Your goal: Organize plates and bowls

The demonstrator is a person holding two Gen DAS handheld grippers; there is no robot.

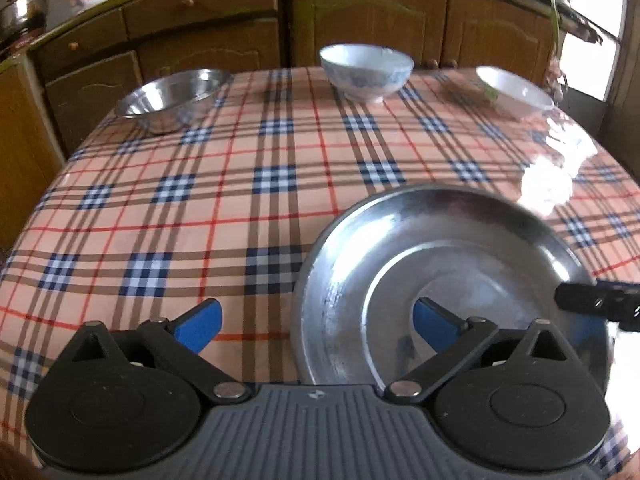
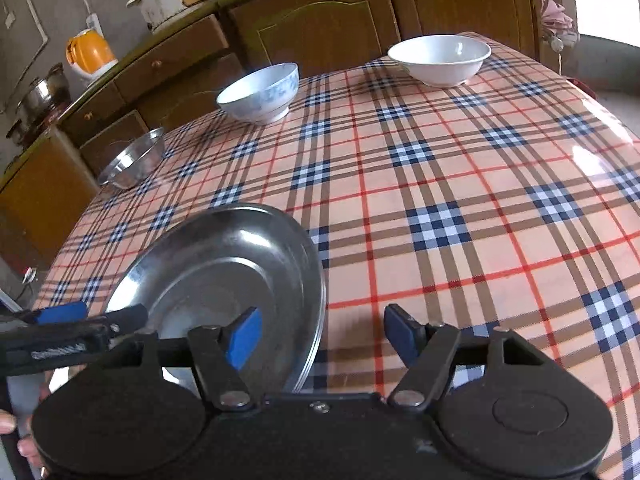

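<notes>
On the checked table (image 1: 240,200) both claws, left (image 1: 316,326) and right (image 2: 322,338), gape apart straddling the steel plate's (image 1: 440,240) rim; likely readying a grip

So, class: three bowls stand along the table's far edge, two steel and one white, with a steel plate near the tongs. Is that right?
Not quite. Only one bowl is steel; the other two are white, as the right wrist view shows. The plate is as stated.

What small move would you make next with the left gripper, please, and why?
Probably ease the left gripper forward so the steel plate's near rim sits between its fingers, then close. Its jaws stand open astride that rim, gripping nothing.
</notes>
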